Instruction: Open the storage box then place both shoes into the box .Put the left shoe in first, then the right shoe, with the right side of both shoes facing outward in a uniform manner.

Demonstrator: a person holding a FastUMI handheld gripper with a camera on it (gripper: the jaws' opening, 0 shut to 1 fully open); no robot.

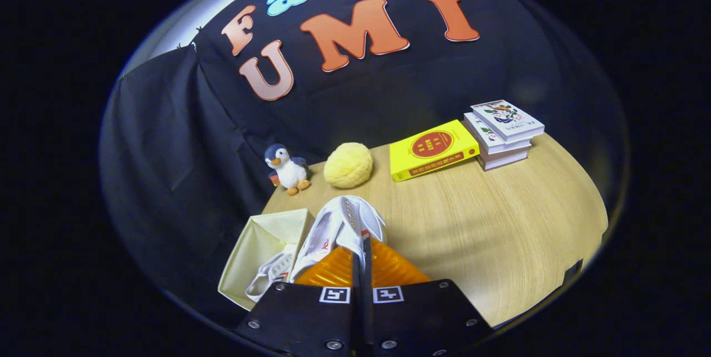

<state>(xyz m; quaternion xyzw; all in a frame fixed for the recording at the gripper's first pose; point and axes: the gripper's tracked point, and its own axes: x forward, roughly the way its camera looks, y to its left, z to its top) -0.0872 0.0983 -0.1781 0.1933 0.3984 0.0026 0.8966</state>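
Note:
A white shoe [340, 229] hangs tilted over the right wall of the open cream storage box [256, 241], toe pointing away. My gripper [362, 260] is shut on the shoe's heel collar, both fingers [389, 268] pressed close together with a thin strip of the shoe between them. Inside the box lies another white shoe [272, 275], its laces showing near the box's near wall. The held shoe's sole side faces right, toward the bare table.
Beyond the box stand a penguin plush [289, 169] and a yellow fuzzy ball [348, 165]. A yellow book [432, 150] and a stack of books [503, 132] lie at the far right of the wooden table [500, 235].

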